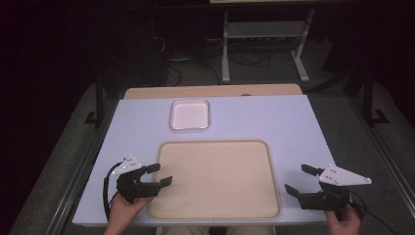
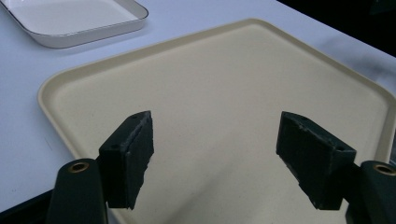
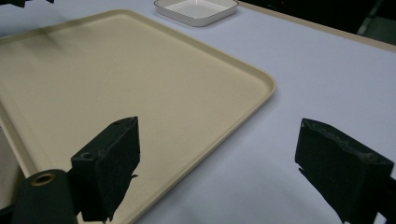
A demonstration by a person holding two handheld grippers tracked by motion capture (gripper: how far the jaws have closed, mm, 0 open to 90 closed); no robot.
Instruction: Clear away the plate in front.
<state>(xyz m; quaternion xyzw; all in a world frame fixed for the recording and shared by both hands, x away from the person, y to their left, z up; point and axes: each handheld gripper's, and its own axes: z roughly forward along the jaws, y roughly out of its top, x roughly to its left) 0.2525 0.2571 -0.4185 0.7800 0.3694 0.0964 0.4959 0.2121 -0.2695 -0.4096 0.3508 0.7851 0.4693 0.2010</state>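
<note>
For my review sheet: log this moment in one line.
left gripper: open, over beige tray | right gripper: open, beside tray | white dish: empty

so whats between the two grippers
The beige tray lies between the left gripper and right gripper, and its surface is bare, as the high view shows. Both grippers are open.

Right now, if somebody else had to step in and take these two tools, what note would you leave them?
Left tool: open, holding nothing, over the near left edge of the beige tray.
Right tool: open, holding nothing, over the table just right of the tray.
The tray lies bare at the near middle; the small white dish sits beyond it, also bare.
Done: nothing visibly handled.
Left: apparently everything; both tools are free to start.
</note>
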